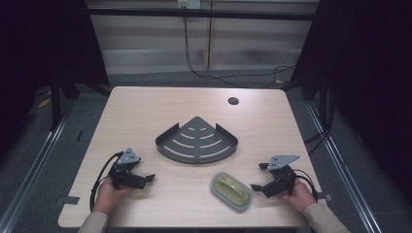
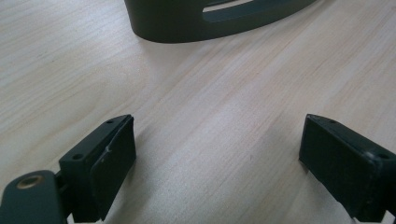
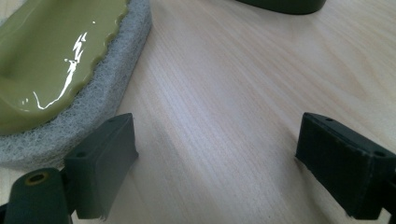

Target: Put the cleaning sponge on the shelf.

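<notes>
The olive-green, grey-padded scrubbing sponge (image 1: 231,191) lies on the pale wooden tabletop (image 1: 145,111), just beside the right hand-held gripper (image 1: 259,177), ready for pickup; the left hand-held gripper (image 1: 146,175) waits clear. Both have jaws apart, empty.

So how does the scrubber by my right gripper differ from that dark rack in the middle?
The scrubber is a small oval with a glossy olive-green top on a grey fibrous pad; the rack is larger, fan-shaped, dark grey and slotted. The scrubber lies close to the right gripper; the rack sits farther back at the table's centre. Both rest flat, untouched.
</notes>
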### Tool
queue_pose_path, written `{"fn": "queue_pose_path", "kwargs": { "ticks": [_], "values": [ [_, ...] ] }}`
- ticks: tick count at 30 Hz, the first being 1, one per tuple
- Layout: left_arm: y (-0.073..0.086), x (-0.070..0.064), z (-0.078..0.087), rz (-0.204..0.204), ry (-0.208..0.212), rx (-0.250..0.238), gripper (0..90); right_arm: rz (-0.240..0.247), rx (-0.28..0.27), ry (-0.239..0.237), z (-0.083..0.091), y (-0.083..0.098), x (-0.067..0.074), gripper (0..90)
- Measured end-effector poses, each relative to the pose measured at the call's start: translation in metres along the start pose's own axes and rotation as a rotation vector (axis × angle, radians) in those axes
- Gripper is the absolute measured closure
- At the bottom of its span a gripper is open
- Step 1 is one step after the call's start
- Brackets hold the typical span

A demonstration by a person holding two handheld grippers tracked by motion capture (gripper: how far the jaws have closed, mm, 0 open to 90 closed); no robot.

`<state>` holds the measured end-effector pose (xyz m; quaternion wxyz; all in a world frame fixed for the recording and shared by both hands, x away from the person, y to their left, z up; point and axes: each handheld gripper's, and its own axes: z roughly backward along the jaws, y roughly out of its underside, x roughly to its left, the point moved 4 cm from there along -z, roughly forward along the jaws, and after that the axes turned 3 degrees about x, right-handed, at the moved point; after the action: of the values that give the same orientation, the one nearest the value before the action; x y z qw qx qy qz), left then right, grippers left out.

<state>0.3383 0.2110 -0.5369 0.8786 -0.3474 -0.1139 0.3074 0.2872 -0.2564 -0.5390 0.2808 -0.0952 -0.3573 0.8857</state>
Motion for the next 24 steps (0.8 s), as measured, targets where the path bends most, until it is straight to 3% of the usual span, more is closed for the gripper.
{"fn": "queue_pose_path", "kwargs": {
  "ticks": [2, 5, 8, 9, 10, 16, 20, 24],
  "values": [
    [0.0, 0.0, 0.0, 0.001, 0.002, 0.0, 10.4, -0.019, 0.003, 0.006, 0.0, -0.001, 0.0, 11.4],
    [0.0, 0.0, 0.0, 0.0, 0.002, 0.0, 10.4, -0.047, 0.052, 0.018, 0.0, -0.006, 0.001, 11.5],
    [0.0, 0.0, 0.0, 0.001, 0.003, 0.0, 10.4, -0.093, 0.142, 0.028, 0.001, -0.013, 0.001, 14.6],
    [0.0, 0.0, 0.0, 0.001, 0.003, 0.0, 10.4, -0.093, 0.142, 0.028, 0.001, -0.013, 0.001, 14.6],
    [0.0, 0.0, 0.0, 0.001, 0.002, 0.0, 10.4, -0.136, 0.214, 0.045, 0.003, -0.018, 0.0, 19.2],
    [0.0, 0.0, 0.0, 0.001, 0.002, 0.0, 10.4, -0.289, 0.365, 0.038, 0.009, -0.035, 0.001, 27.6],
    [0.0, 0.0, 0.0, 0.001, 0.002, 0.0, 10.4, -0.298, 0.41, 0.054, 0.016, -0.054, 0.005, 31.6],
    [0.0, 0.0, 0.0, 0.001, 0.002, -0.001, 10.4, -0.293, 0.455, 0.035, 0.021, -0.071, 0.012, 35.3]
  ]
}}
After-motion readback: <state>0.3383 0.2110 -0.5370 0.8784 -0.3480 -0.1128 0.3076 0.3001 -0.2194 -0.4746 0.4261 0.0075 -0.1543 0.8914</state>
